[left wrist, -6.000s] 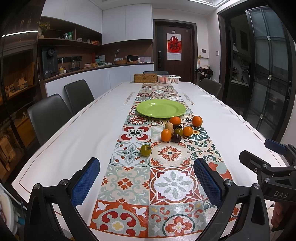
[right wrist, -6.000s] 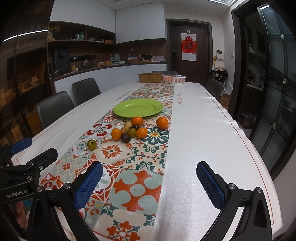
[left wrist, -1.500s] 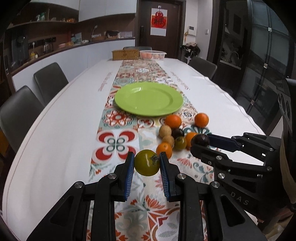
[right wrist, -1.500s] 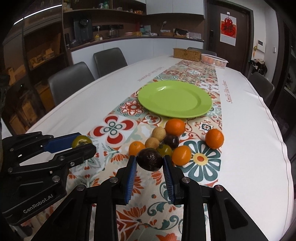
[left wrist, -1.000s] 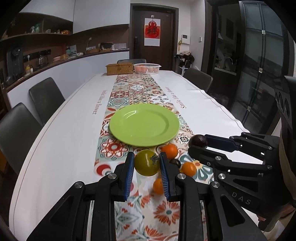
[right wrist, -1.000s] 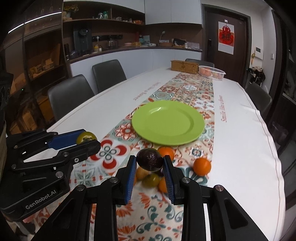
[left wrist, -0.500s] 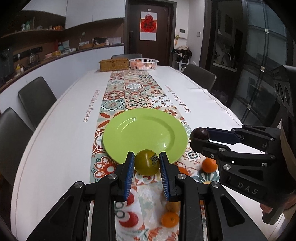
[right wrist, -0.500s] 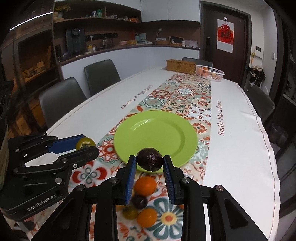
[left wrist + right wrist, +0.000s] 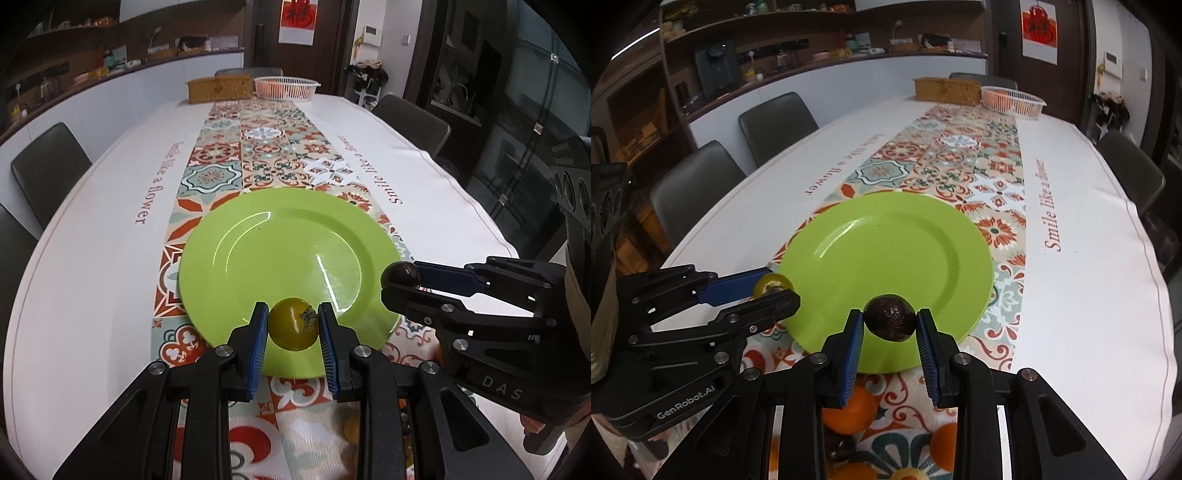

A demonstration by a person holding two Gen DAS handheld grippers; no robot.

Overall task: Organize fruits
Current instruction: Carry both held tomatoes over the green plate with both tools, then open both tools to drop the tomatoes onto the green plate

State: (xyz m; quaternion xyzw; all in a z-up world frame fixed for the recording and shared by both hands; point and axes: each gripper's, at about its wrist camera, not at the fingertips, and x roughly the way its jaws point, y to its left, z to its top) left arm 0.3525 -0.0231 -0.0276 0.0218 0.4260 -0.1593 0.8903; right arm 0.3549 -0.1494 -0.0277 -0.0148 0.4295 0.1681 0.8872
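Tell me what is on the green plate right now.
Nothing rests on the green plate; its visible surface is bare. The yellow-green fruit and the dark fruit hang over its near edge, clamped in the jaws. Those fruits and jaws cover part of the near rim.

Yellow-green tomato (image 9: 293, 324), dark fruit (image 9: 890, 322) above green plate (image 9: 258, 236)

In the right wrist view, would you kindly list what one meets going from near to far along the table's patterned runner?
Oranges → dark fruit in the right hand-held gripper → green plate → wicker box and white basket at the far end.
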